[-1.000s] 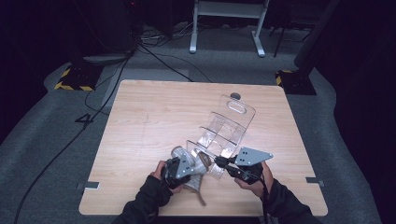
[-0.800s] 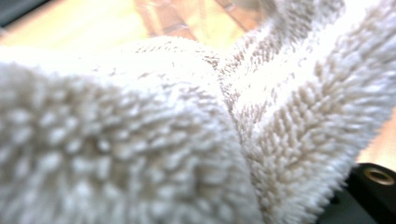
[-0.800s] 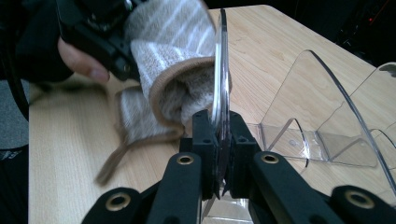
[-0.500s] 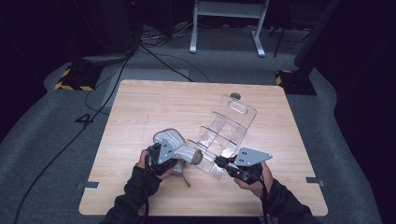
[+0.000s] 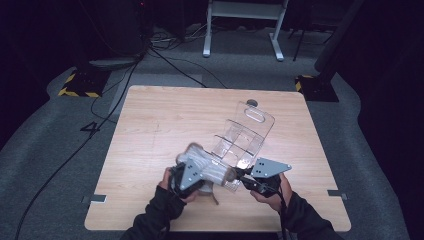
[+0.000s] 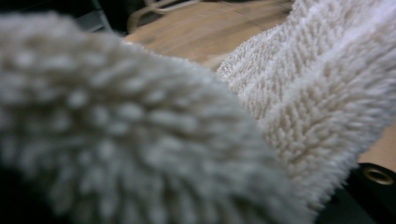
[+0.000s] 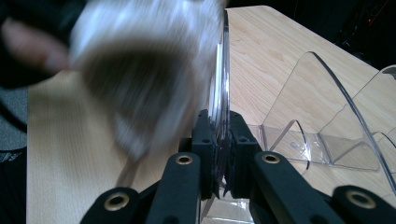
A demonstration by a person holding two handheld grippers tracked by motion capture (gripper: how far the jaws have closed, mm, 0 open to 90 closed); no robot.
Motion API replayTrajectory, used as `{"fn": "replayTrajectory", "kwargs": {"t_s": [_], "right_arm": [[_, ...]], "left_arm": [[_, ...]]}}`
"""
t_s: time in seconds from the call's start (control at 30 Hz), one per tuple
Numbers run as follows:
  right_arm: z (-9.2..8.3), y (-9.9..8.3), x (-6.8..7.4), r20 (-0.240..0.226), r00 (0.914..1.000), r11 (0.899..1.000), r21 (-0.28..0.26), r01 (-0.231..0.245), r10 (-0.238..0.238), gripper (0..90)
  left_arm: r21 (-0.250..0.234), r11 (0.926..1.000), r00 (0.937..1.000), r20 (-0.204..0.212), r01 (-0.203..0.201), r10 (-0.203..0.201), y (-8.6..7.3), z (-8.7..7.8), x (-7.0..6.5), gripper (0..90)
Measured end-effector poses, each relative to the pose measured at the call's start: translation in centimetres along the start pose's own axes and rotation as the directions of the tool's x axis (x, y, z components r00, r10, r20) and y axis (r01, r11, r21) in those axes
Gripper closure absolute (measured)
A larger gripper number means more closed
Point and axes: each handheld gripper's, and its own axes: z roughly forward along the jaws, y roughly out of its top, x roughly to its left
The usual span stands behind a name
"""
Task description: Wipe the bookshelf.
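Clear rack (image 5: 243, 136) lying tilted on the table (image 5: 150, 125), right of centre, toward the near edge. Right gripper (image 7: 219, 140) at the rack's near end, jaws clamped on its thin front wall, edge-on between the pads. Left gripper (image 5: 192, 176) just left of that same end, clenched on a fluffy white cloth (image 6: 299, 93). Cloth bunched against the rack's near wall, blurred in the right gripper view, its pile close up in the left gripper view. Both hands at the table's near edge.
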Motion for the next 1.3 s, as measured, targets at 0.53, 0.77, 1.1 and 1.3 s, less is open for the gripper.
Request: {"fn": "replayTrajectory", "kwargs": {"t_s": [0.53,0.77,1.1,1.3], "right_arm": [[0.2,0.2,0.5,0.026,0.9996,1.000,0.004,-0.015,0.015,85.2],[0.2,0.2,0.7,0.027,0.9995,1.000,0.006,-0.019,0.018,85.0],[0.2,0.4,1.0,0.038,0.9990,1.000,0.014,-0.023,0.023,83.5],[0.6,0.6,1.5,0.056,0.9983,1.000,0.010,-0.020,0.020,83.2]], "left_arm": [[0.176,0.9830,0.9986,0.016,-0.053,0.051,-2.9,3.6,-1.2,76.2],[0.192,0.9796,0.9949,-0.091,0.060,-0.043,-4.0,2.3,2.7,76.1],[0.095,0.9868,0.9840,-0.133,0.131,-0.118,-3.2,0.8,4.2,76.0],[0.062,0.9938,0.9956,-0.024,0.092,-0.091,-2.4,0.8,1.3,75.9]]}}
